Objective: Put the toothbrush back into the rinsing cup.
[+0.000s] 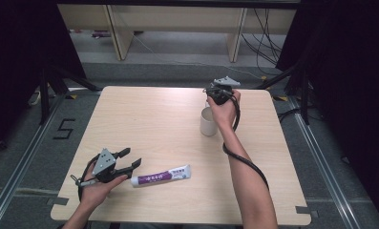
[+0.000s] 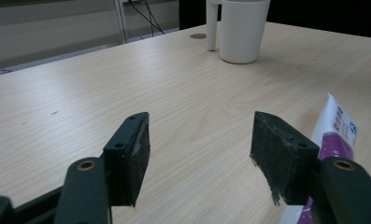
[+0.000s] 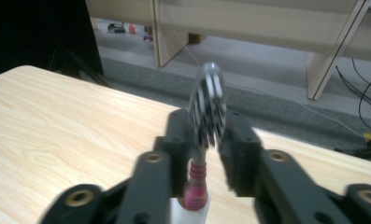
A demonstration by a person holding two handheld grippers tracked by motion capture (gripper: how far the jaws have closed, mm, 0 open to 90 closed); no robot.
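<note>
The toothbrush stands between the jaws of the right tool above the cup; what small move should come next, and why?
Probably lift the right tool straight up and away. The toothbrush stands head up between its parted jaws, its handle down in the white cup, so it looks already released.

A toothpaste tube [image 1: 161, 176] lies on the wooden surface [image 1: 149, 119] near its front edge; wooden furniture legs [image 1: 119, 31] and loose cables [image 1: 266, 43] stand on the grey floor [image 1: 177, 64] beyond

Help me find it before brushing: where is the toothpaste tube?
In the high view the toothpaste tube lies flat near the table's front edge, just right of the open left gripper.
</note>
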